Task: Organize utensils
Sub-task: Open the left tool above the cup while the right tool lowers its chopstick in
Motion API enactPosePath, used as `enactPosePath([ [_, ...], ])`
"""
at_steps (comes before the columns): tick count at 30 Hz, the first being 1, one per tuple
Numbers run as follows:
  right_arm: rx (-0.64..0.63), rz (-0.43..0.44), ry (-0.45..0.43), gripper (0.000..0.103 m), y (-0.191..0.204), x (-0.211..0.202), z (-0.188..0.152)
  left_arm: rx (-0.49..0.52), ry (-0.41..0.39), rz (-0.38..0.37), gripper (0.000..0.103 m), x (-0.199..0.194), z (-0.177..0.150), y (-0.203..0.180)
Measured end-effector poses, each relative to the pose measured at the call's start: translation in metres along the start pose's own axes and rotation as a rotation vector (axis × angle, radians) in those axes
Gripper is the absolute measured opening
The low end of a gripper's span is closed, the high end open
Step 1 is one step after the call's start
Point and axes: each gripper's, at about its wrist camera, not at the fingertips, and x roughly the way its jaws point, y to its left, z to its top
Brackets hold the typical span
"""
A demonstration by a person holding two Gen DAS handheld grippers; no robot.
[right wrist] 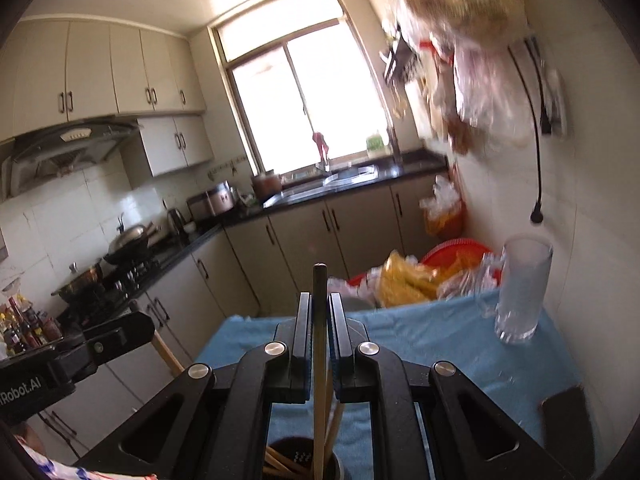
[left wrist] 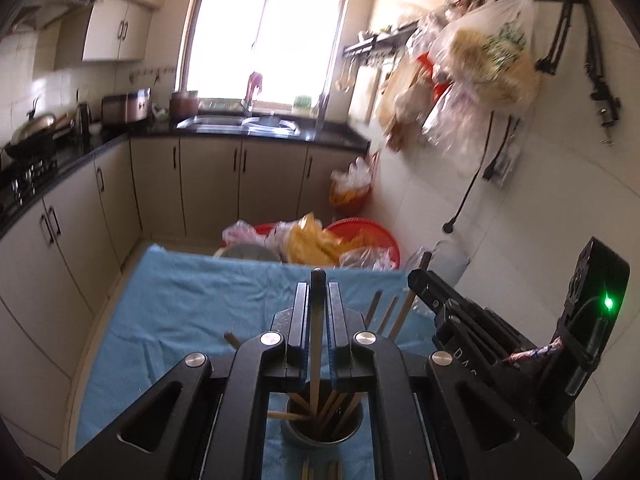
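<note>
Legible text, two items. On the body of the left gripper (right wrist: 100,344), seen at the left edge of the right wrist view: "Robot.AI", cut off at the start. On the right gripper (left wrist: 460,312), in the left wrist view: "DAS", partly hidden.

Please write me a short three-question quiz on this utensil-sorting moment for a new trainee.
1. True or false: the left gripper is shut on a chopstick.
2. What does the right gripper hold? A) a spoon B) a chopstick C) nothing
3. Fill in: the metal holder with more chopsticks stands on a ____ cloth.

Key
1. True: its jaws pinch the stick, which rises past the fingertips.
2. B
3. Blue. A clear glass mug shares that cloth in the right wrist view.
</note>
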Motion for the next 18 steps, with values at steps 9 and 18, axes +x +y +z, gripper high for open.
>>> enactPosePath([
  [9,0.027,0.011,0.057,0.019,-0.012,0.010,-0.007,-0.013,-0.040,0.009,0.034,-0.019,-0.002,0.000],
  [18,0.021,-0.004,0.030,0.044,-0.010,-0.036,-0.008,0.012,-0.130,0.001,0.056,-0.089,-0.022,0.000],
])
